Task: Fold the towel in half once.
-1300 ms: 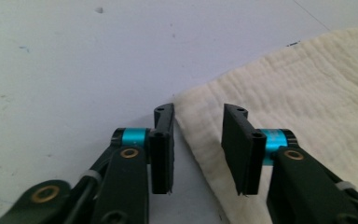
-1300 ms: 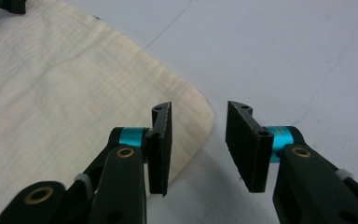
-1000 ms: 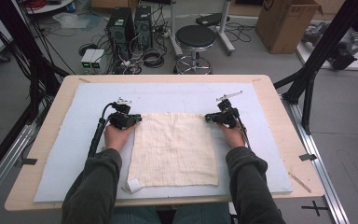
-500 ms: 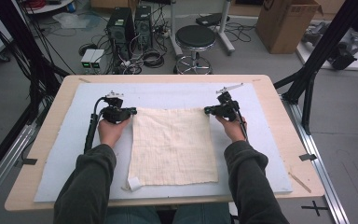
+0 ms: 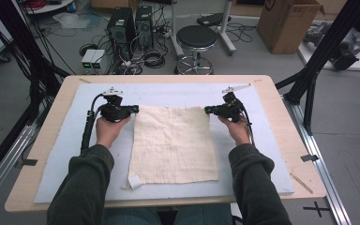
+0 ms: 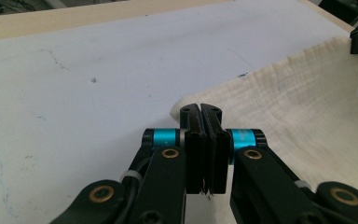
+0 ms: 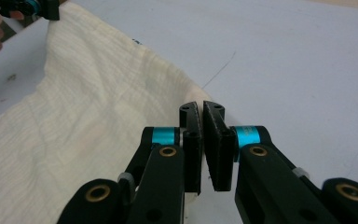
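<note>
The cream cloth (image 5: 173, 143) lies spread mid-counter on the pale mat (image 5: 65, 173). The left hand-held gripper (image 5: 132, 108) pinches its eleven o'clock corner; the right hand-held gripper (image 5: 208, 110) pinches its one o'clock corner, both slightly raised.

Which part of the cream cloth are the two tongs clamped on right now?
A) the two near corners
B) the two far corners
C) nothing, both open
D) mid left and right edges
B: the left tongs and right tongs each pinch a far corner of the cream cloth, jaws shut on the fabric.
</note>
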Demonstrator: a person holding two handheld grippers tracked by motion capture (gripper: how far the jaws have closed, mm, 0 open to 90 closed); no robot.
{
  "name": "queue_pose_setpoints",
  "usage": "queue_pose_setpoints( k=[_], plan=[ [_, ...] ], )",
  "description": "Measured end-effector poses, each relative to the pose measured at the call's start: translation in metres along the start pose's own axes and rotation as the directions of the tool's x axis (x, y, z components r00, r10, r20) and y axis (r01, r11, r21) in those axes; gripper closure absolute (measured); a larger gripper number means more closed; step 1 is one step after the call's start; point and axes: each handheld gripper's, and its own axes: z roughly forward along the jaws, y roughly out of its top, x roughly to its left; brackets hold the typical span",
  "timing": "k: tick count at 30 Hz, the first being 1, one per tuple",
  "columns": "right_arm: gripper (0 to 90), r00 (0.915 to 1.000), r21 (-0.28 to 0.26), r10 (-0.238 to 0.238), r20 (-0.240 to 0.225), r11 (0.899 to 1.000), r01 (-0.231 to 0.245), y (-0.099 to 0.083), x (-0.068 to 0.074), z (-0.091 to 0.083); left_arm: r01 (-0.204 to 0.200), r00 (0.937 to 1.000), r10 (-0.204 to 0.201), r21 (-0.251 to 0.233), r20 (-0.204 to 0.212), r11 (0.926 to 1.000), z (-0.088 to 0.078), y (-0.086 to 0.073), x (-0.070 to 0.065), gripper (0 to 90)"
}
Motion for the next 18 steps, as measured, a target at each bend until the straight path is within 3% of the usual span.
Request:
queue_pose_setpoints(
  k=[2,8,12,18],
  plan=[
    [85.9,0.9998,-0.004,0.013,-0.015,1.000,-0.013,-0.003,0.000,-0.003,0.002,1.0000,-0.002,0.004,0.005,1.0000,-0.002,-0.004,0.000,87.9],
    [85.9,0.9993,-0.012,-0.005,-0.037,1.000,0.005,-0.008,0.004,-0.007,-0.006,0.9995,0.006,0.001,0.032,1.0000,-0.008,-0.010,-0.003,87.9],
    [85.9,0.9984,-0.025,-0.010,-0.056,1.000,0.009,-0.010,0.007,-0.011,0.014,0.9975,-0.013,-0.011,0.069,0.9998,-0.012,-0.013,-0.004,87.9],
    [86.0,0.9966,-0.018,-0.008,-0.082,1.000,0.007,-0.012,0.011,-0.016,-0.002,0.9952,0.005,-0.028,0.098,0.9996,-0.018,-0.017,-0.009,87.9]
  ],
)
